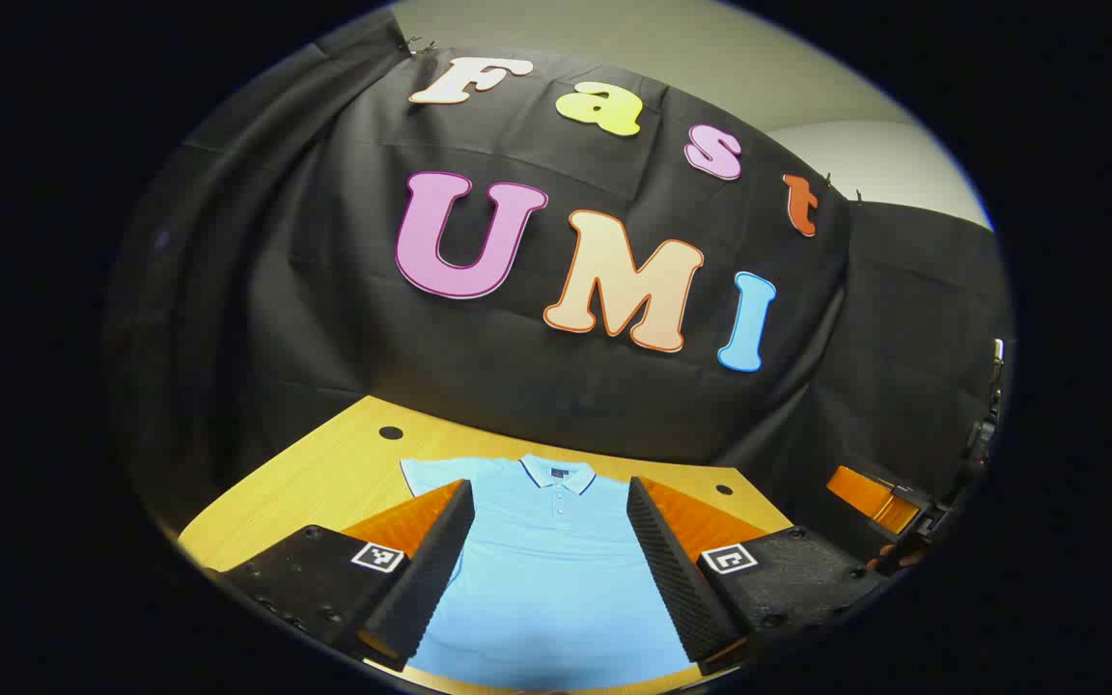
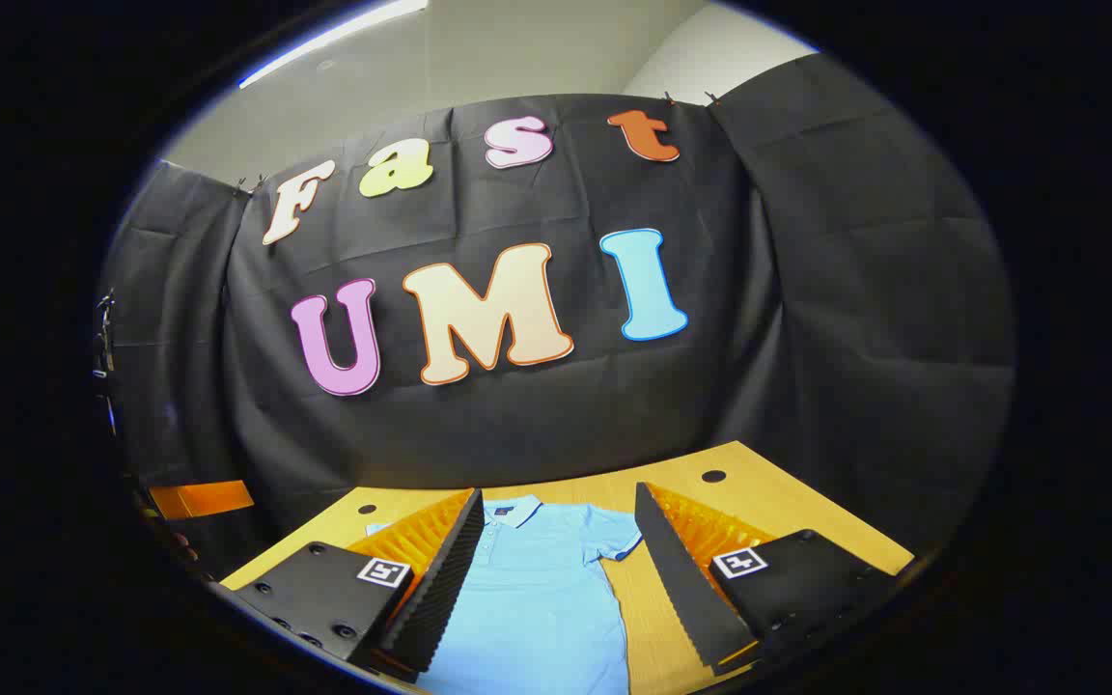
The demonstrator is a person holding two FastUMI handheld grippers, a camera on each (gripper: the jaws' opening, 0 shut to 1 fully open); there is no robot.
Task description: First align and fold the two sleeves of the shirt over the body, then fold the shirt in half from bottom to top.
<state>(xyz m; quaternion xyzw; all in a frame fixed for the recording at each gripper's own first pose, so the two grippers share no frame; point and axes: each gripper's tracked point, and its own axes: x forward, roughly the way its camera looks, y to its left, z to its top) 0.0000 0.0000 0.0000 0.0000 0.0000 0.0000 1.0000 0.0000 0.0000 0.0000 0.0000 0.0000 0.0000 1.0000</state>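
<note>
Shirt [image 1: 556, 569]: one, light blue polo, lying flat and face up on the table [image 1: 324, 473], collar toward the black cloth wall [image 1: 517, 386], buttons down the placket, both short sleeves spread outward and unfolded; in the right gripper view the same shirt [image 2: 537, 589] shows one sleeve lying on bare wood. Table: one, light wood, with small dark round holes near its far edge, two counted in each view. Wall cloth: hangs just behind the table's far edge, nothing standing between it and the shirt. Left gripper [image 1: 551, 555]: held above the near part of the shirt, pointing toward the collar, jaws wide apart and gripping nothing, the shirt's body seen between the two fingers. Right gripper [image 2: 556, 579]: held likewise above the shirt's near edge, offset toward the sleeve side, jaws wide apart and empty. Fingers: two per gripper, four in all, each with a ridged inner face. Square markers: one on each finger base.
</note>
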